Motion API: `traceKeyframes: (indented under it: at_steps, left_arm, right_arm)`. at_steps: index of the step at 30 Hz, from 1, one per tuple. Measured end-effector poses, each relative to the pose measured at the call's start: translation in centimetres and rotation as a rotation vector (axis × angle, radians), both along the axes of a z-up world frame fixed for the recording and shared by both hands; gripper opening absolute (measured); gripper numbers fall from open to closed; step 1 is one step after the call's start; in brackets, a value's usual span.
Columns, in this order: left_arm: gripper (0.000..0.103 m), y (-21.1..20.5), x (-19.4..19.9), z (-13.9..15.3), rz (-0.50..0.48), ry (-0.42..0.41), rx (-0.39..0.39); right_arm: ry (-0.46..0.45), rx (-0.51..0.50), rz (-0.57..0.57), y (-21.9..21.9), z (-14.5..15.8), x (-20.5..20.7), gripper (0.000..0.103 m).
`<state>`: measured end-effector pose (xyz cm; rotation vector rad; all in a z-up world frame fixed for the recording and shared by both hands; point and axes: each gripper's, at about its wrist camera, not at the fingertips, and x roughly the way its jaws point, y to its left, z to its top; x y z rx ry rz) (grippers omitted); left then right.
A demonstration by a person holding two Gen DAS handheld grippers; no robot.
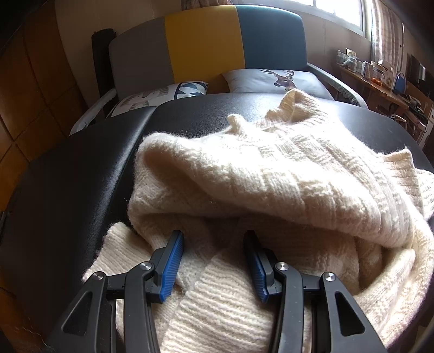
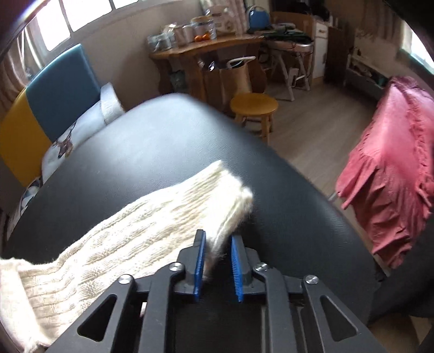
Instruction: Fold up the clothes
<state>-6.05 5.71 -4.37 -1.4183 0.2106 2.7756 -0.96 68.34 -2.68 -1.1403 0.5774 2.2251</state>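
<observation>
My left gripper [image 1: 214, 260] sits wide open over the bunched cream sweater [image 1: 271, 173], holding nothing. My right gripper [image 2: 217, 266], half closed, seems to pinch the sleeve [image 2: 162, 217], stretched across the black desk [image 2: 152, 141] for folding.

A bed with a grey, yellow and blue headboard [image 1: 206, 46] stands under a bright window [image 1: 339, 10]. Beyond it, a cluttered wooden side table [image 2: 206, 49], a round stool [image 2: 253, 106], pale wood floor [image 2: 312, 130], and pink cloth [image 2: 388, 168] draped at right.
</observation>
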Motion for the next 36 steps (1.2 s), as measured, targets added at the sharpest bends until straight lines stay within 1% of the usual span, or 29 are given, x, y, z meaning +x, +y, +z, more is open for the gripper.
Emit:
traceKeyframes:
  at_steps: [2, 4, 5, 7, 8, 11, 13, 15, 17, 19, 20, 21, 22, 23, 25, 27, 29, 33, 36]
  left_arm:
    - [0.046, 0.0, 0.1, 0.1, 0.002, 0.004, 0.002]
    - [0.046, -0.1, 0.1, 0.2, 0.005, 0.007, 0.008]
    - [0.046, -0.1, 0.1, 0.2, 0.006, 0.007, 0.01]
    - [0.046, -0.2, 0.2, 0.3, 0.005, 0.006, 0.013]
    - [0.046, -0.3, 0.2, 0.5, 0.002, 0.008, 0.017]
    - [0.046, -1.0, 0.5, 1.2, -0.001, 0.019, 0.033]
    - [0.046, -2.1, 0.6, 1.7, 0.015, 0.029, 0.041]
    - [0.046, -3.6, 0.6, 2.0, 0.044, 0.039, 0.049]
    - [0.046, -5.5, 0.7, 2.3, 0.075, 0.054, 0.069]
    - [0.046, -7.4, 0.7, 2.4, 0.097, 0.059, 0.092]
    - [0.046, -8.2, 0.7, 2.4, 0.107, 0.056, 0.099]
    - [0.046, -8.9, 0.6, 2.3, 0.114, 0.052, 0.103]
    - [0.046, -9.6, 0.4, 2.2, 0.123, 0.045, 0.101]
    - [0.046, -10.3, 0.2, 2.0, 0.133, 0.037, 0.095]
    - [0.046, -12.0, 0.0, 1.5, 0.162, 0.013, 0.094]
    - [0.046, -13.5, -0.1, 1.0, 0.187, -0.01, 0.103]
    - [0.047, -14.8, -0.1, 0.5, 0.194, -0.028, 0.131]
    - [0.047, -15.9, 0.3, -0.3, 0.166, -0.055, 0.162]
    - [0.047, -16.1, 0.7, -0.9, 0.141, -0.067, 0.185]
  right_arm:
    - [0.034, 0.062, -0.026, -0.8, 1.6, 0.7, 0.02]
    - [0.063, 0.104, 0.048, -2.6, 2.8, -0.1, 0.02]
    - [0.05, 0.126, 0.12, -4.2, 3.0, -1.2, 0.02]
    - [0.013, 0.147, 0.241, -7.5, 2.5, -3.0, 0.02]
    - [-0.019, 0.15, 0.29, -9.0, 1.8, -3.9, 0.02]
    - [-0.169, 0.127, 0.359, -12.1, -1.6, -6.1, 0.02]
    - [-0.21, 0.233, 0.365, -13.6, -1.9, -6.7, 0.021]
    - [-0.269, 0.313, 0.403, -16.0, -1.1, -7.4, 0.021]
    - [-0.204, 0.333, 0.449, -18.7, 0.8, -7.2, 0.021]
    - [-0.119, 0.324, 0.54, -22.8, 2.9, -7.1, 0.021]
    - [-0.074, 0.296, 0.616, -25.5, 3.8, -7.4, 0.024]
    - [-0.037, 0.256, 0.689, -28.1, 4.2, -7.5, 0.034]
    - [-0.001, 0.215, 0.762, -30.8, 4.6, -7.5, 0.039]
    - [0.017, 0.16, 0.829, -33.3, 4.7, -7.4, 0.049]
    - [0.054, 0.05, 0.959, -38.4, 4.8, -7.1, 0.05]
    - [0.081, -0.007, 1.025, -41.4, 4.3, -6.6, 0.05]
    - [0.096, -0.029, 1.095, -44.6, 4.1, -6.7, 0.05]
    - [0.065, 0.023, 1.156, -49.3, 3.4, -7.0, 0.05]
    - [0.005, 0.142, 1.178, -50.7, 2.2, -7.4, 0.05]
